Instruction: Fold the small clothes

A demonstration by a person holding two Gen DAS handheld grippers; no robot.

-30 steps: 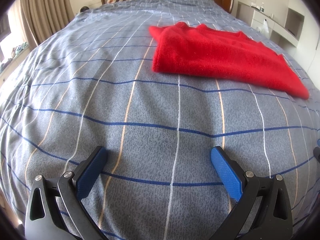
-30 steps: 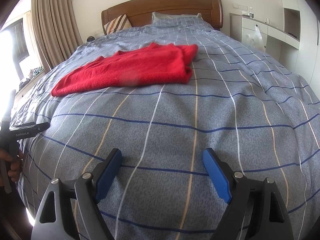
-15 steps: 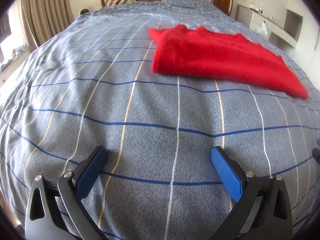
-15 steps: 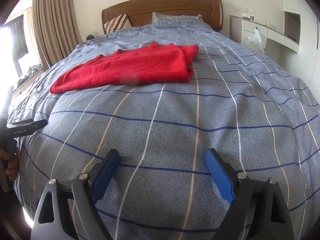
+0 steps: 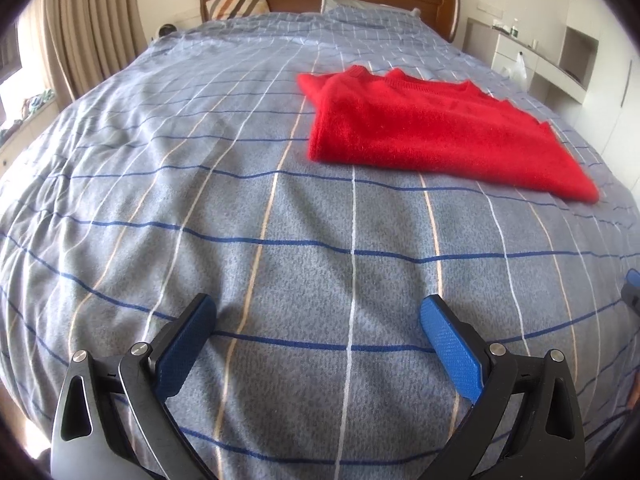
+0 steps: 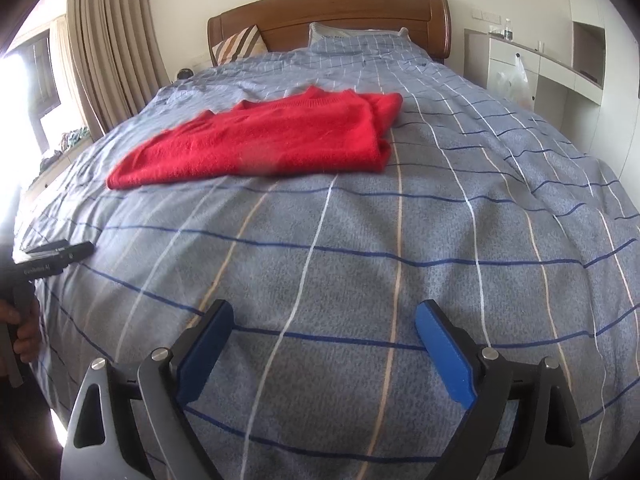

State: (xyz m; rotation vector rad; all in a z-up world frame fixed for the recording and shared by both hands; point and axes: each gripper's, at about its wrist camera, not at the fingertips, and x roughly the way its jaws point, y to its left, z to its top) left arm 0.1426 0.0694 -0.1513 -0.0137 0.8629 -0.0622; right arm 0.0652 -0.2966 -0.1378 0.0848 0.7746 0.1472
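A folded red knit sweater (image 5: 436, 132) lies flat on the blue-grey checked bedspread (image 5: 280, 220), towards the middle of the bed; it also shows in the right wrist view (image 6: 272, 140). My left gripper (image 5: 318, 310) is open and empty, hovering over the bedspread near the foot of the bed, well short of the sweater. My right gripper (image 6: 324, 314) is also open and empty, likewise short of the sweater. The left gripper's body (image 6: 52, 258) shows at the left edge of the right wrist view, held by a hand.
A wooden headboard (image 6: 328, 12) with pillows (image 6: 236, 44) stands at the far end. Curtains (image 6: 108, 48) hang on the left. A white desk unit (image 6: 552, 68) with a plastic bag stands on the right. The bedspread (image 6: 360, 240) fills the foreground.
Both grippers have drawn back and risen a little, so the sweater looks farther away. The sweater has not moved. Both jaws stay open.
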